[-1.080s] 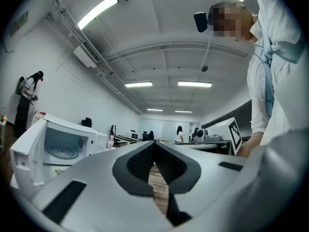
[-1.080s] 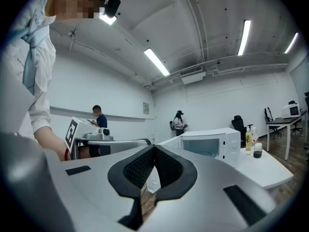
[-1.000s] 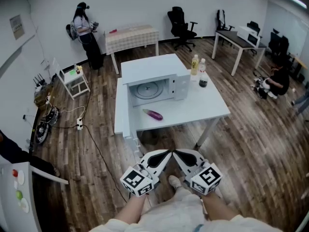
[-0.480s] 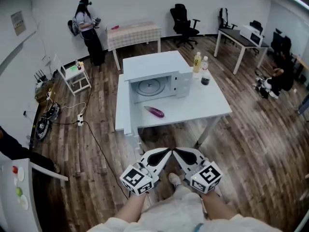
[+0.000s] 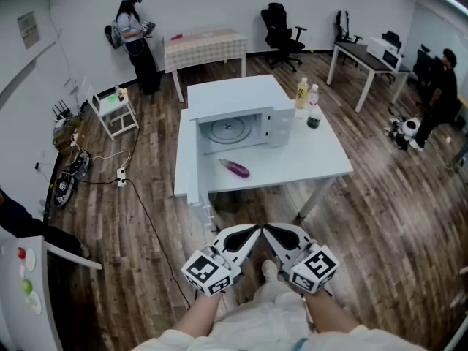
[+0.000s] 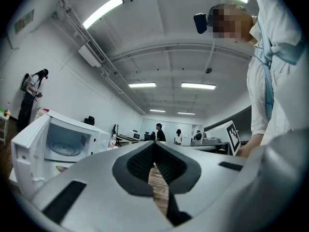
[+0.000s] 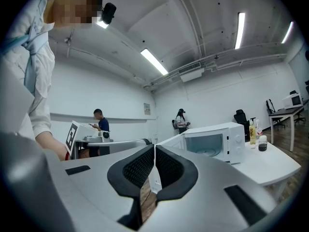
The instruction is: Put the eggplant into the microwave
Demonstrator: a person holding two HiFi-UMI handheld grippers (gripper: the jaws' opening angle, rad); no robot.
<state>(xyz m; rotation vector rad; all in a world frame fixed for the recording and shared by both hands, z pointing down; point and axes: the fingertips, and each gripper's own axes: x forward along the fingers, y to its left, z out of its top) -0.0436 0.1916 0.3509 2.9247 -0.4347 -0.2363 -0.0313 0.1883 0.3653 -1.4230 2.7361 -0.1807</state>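
A purple eggplant lies on the white table, just in front of the white microwave, whose door hangs open to the left. The glass turntable shows inside. My left gripper and right gripper are held close to my body, well short of the table, tips nearly meeting. Both are shut with nothing between the jaws. The left gripper view shows the left gripper beside the microwave. From the right gripper the microwave stands at the right.
Two bottles and a dark cup stand on the table right of the microwave. A cable runs over the wood floor at the left. A person stands by a far table; another person is at the far right.
Both grippers keep their place. The view has shifted slightly. At the far right a person who was crouched on the floor now stands.
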